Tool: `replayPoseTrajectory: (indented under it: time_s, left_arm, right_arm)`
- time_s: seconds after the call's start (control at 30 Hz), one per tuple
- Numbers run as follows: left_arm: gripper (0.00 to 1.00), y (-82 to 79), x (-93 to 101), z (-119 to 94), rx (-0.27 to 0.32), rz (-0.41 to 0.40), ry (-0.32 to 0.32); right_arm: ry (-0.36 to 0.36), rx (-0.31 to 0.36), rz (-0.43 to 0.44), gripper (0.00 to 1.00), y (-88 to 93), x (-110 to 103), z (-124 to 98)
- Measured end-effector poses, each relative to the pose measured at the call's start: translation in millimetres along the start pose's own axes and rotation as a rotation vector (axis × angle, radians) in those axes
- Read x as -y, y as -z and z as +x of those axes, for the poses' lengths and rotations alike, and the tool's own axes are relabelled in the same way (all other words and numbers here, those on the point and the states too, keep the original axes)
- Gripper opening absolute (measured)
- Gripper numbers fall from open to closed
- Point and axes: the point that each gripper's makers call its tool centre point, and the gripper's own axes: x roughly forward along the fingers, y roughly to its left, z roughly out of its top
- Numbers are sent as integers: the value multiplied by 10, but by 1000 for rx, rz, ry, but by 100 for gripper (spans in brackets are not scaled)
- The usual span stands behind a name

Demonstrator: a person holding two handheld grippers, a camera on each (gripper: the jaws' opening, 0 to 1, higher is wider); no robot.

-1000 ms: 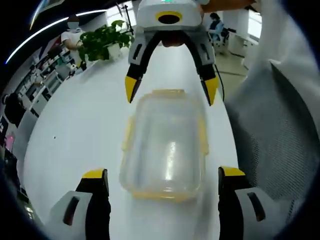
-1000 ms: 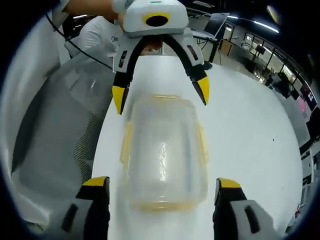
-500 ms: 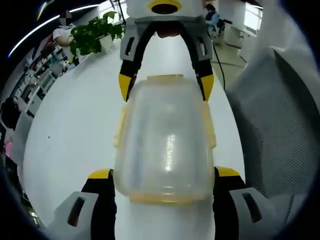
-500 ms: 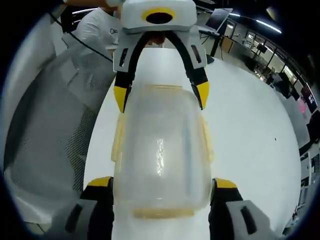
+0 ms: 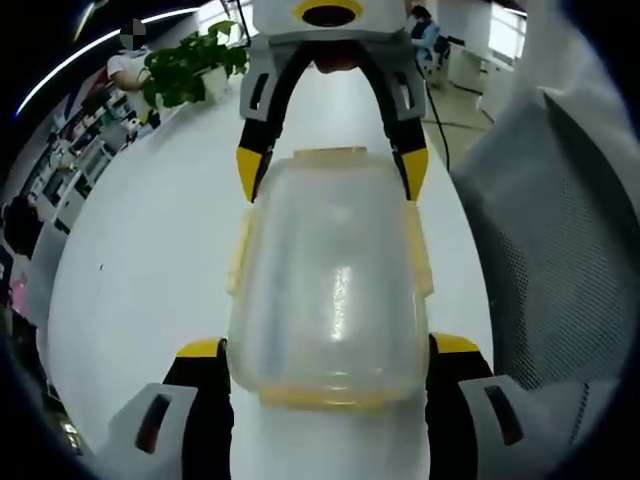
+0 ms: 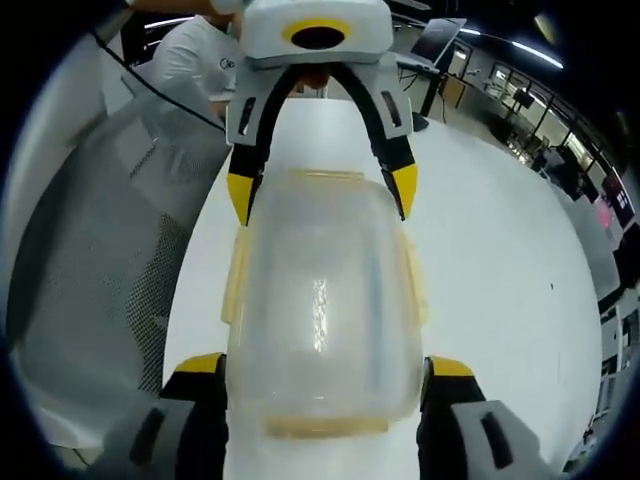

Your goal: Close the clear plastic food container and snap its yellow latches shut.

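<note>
Lengthwise, container (image 5: pixel 330 285) between both grippers' fingertips (image 5: pixel 203 350)

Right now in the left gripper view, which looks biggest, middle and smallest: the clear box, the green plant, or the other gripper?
1. Clear box, biggest by far.
2. Other gripper, the right one, middle.
3. Green plant, smallest, though it stands far away, so its real size is unsure.

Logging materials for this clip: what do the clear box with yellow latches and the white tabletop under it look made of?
Clear rectangular food container: looks like translucent plastic, glossy, with a bright glare streak on its lid. Yellow latches: opaque plastic, apparently. White table: smooth, even-toned, likely laminate; the material underneath cannot be told.
</note>
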Motion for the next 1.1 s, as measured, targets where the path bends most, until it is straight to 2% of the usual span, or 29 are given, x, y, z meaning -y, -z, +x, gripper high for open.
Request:
replayPoseTrajectory:
  time_s: [0.27,0.63,0.73,0.87,1.1]
  left_arm:
    - [78,191,-26,-104,-18,-12,-10]
    - [78,610,-5,-331,-35,-17,-14]
    - [78,598,-6,-327,-16,-20,-9]
    - [78,587,-22,-314,-23,-7,2]
    - [78,583,-229,-303,-3,-9,2]
  right_arm:
    - [-3,-12,-10,78,-206,30,115]
    - [-5,-16,-19,78,-601,-15,331]
    - [-2,-27,-16,78,-588,-7,335]
    - [-1,-18,-5,78,-586,-1,322]
    - [0,-39,-3,78,-571,207,335]
